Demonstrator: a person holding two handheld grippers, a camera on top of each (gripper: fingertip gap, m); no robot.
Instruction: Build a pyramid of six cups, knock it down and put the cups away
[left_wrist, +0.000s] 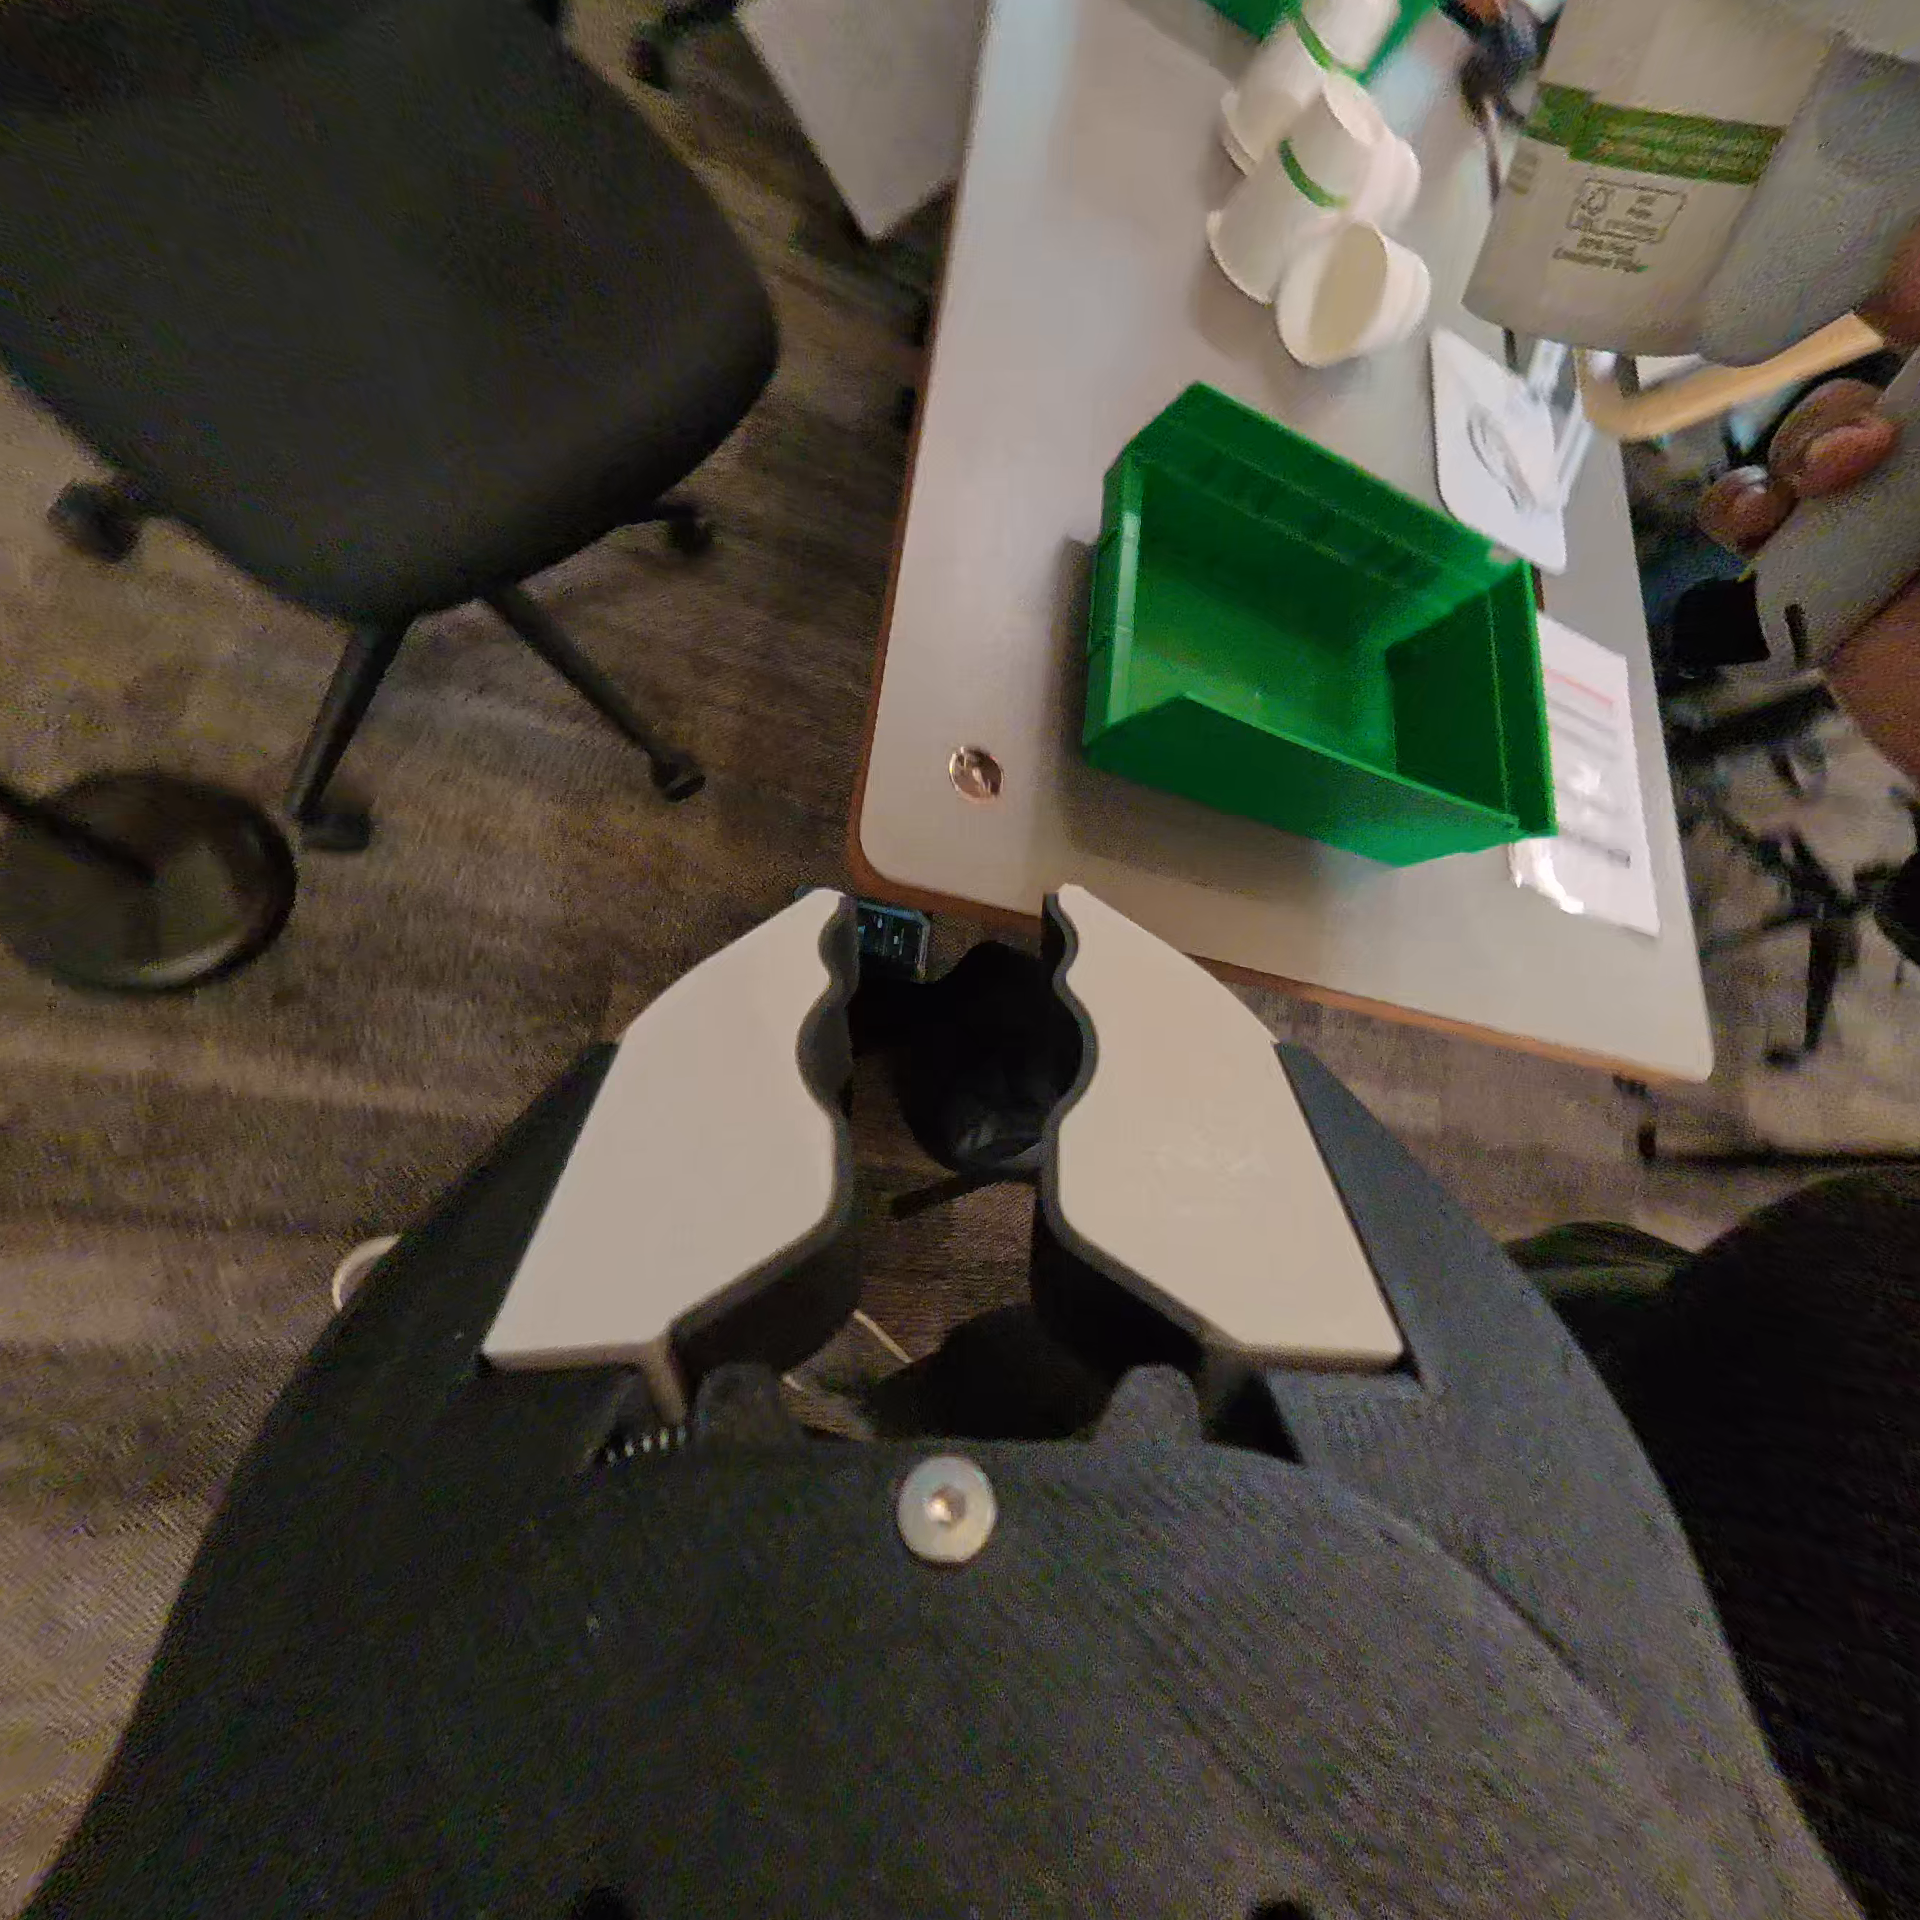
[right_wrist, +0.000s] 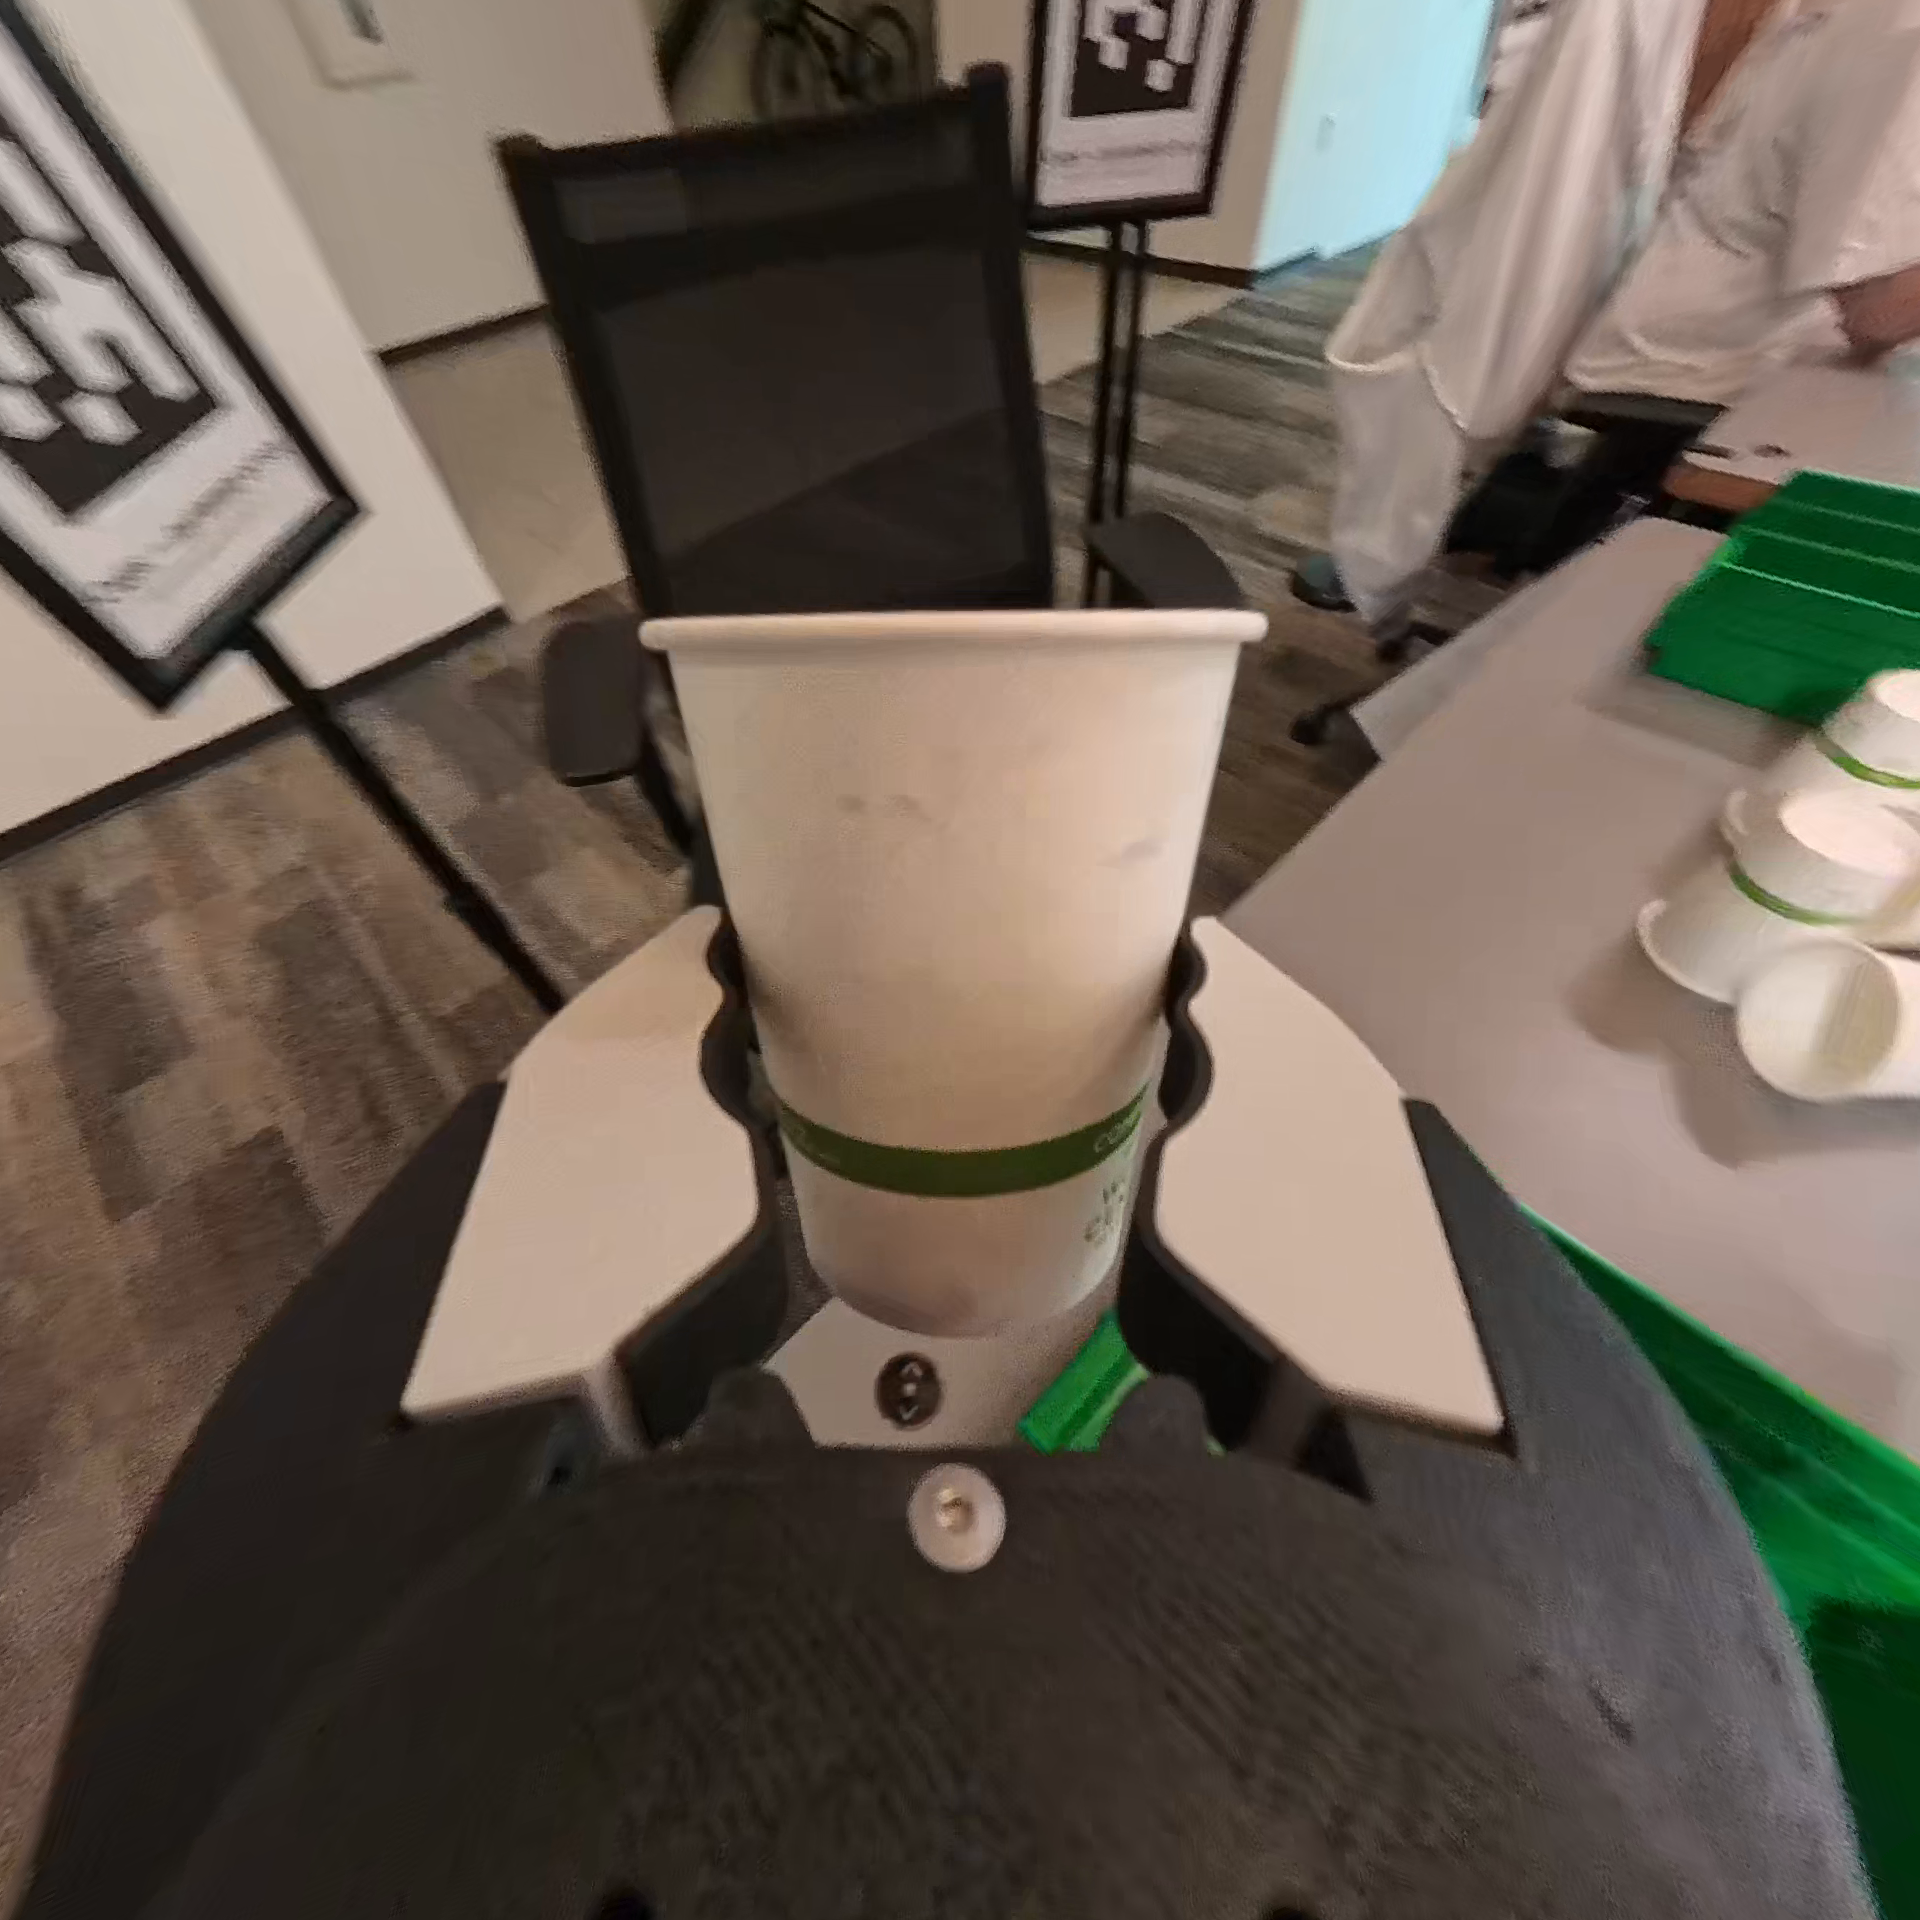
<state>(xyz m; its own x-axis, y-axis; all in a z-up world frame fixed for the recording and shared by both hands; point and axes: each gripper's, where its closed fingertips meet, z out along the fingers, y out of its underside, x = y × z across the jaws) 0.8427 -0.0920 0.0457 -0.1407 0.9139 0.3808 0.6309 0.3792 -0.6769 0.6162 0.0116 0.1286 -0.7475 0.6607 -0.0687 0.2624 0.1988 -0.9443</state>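
In the left wrist view, the left hand-held gripper (left_wrist: 951, 914) is hanging with its jaws apart and nothing between them, just off the near corner of the grey bench (left_wrist: 1039, 436), above the carpet. On the bench, an empty green bin (left_wrist: 1320, 644) is sitting near that corner, with a cluster of tipped white paper cups (left_wrist: 1320, 229) lying beyond it and a plastic sleeve of papers (left_wrist: 1590, 790) lying just beside the bin. A black office chair (left_wrist: 343, 312) is standing to the left.

In the right wrist view, the right hand-held gripper (right_wrist: 956, 935) is clamping a white paper cup with a green band (right_wrist: 956, 862) around its lower half, upright, mouth up. A light squeeze near the band looks wise, since the thin wall would probably buckle. More cups (right_wrist: 1808, 935) are lying on the bench at right, and a person in white (right_wrist: 1621, 260) is standing behind.

Both views are smeared with blur. The held cup's inside is not showing, and its base is partly tucked between the fingers. In the left view that cup (left_wrist: 1621, 187) is cut off at the top edge.
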